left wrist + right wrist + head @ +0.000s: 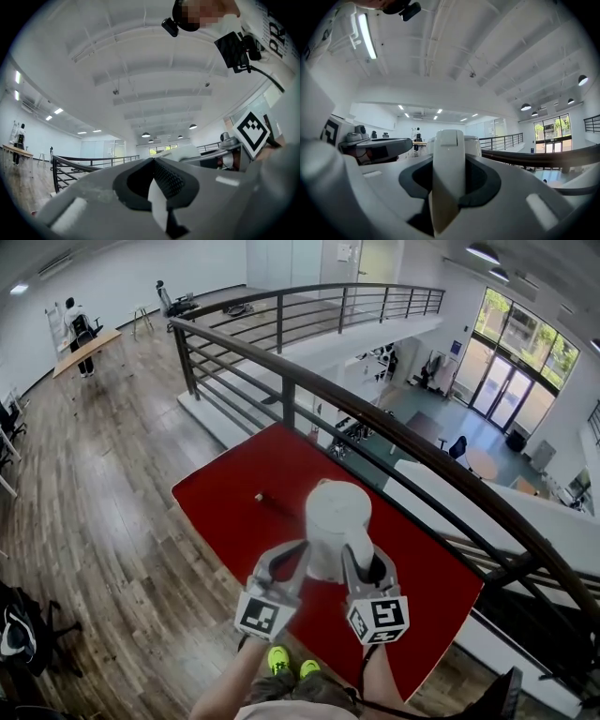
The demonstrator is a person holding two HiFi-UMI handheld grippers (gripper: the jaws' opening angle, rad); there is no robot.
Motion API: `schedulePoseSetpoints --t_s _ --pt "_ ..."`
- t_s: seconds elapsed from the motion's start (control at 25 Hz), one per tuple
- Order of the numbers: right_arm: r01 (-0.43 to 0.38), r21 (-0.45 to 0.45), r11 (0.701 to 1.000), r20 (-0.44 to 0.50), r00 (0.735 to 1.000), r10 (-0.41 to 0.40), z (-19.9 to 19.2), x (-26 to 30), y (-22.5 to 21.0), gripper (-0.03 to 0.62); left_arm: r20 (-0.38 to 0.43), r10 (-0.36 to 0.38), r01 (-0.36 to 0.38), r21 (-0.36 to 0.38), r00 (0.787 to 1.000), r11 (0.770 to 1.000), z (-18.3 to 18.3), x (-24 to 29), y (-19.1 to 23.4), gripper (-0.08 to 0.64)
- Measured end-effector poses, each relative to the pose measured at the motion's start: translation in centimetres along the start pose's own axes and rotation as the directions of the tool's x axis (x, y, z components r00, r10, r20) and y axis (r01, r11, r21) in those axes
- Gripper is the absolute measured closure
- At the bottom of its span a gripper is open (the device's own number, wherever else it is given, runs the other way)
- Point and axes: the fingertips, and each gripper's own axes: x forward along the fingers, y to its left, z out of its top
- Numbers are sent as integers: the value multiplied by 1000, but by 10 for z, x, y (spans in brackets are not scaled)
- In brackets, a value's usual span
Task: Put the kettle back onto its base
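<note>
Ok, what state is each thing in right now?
kettle: upright, lid shut, held over the red table.
right gripper: shut on the kettle's handle.
left gripper: jaws together, empty, beside the kettle.

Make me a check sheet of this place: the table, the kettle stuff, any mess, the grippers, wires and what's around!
Surface: red table, mostly bare.
Job's things: white kettle over the table; base not seen.
Clutter: one small pale thing on the table; can't tell what it is.
Grippers: right gripper has its fingers closed on the kettle's handle; left gripper is beside the kettle with its fingertips together, not holding it.
Cables: thin dark line runs from the pale thing, maybe a cord.
Surroundings: railing behind the table, wood floor, a person at a far desk.
</note>
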Motion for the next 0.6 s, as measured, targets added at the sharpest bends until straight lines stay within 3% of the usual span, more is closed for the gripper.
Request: schedulePoseSetpoints --t_s 0.2,0.6 --pt "-18 -2 1000 -1 1000 18 3 9 -1 467 -20 6 -7 -29 1000 1000 -10 8 3 568" --pt "-81 27 996 -7 997 81 -32 28 -14 468 -70 71 -73 -26 995 997 -48 24 14 568"
